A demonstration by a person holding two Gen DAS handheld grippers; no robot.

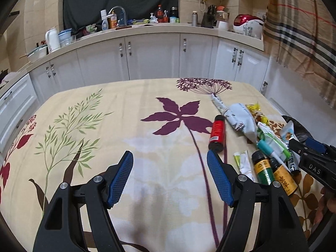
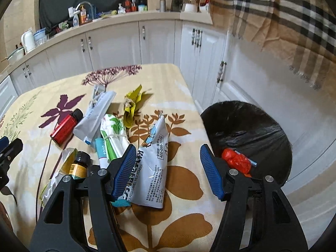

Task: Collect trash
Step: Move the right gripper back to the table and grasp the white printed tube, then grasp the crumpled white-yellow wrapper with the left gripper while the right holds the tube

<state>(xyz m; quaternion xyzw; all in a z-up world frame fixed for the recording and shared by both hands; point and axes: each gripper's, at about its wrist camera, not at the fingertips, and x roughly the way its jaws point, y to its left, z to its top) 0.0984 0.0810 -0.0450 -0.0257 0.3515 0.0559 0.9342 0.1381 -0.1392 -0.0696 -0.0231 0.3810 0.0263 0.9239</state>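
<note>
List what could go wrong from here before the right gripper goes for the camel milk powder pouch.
1. The camel milk powder pouch lies flat on the tablecloth, so the open right gripper may pinch cloth and drag the pile.
2. The red bottle lies on its side; a nudge could roll it away.
3. The bin sits beside the table edge, below it; an early release could drop the pouch on the floor.
</note>
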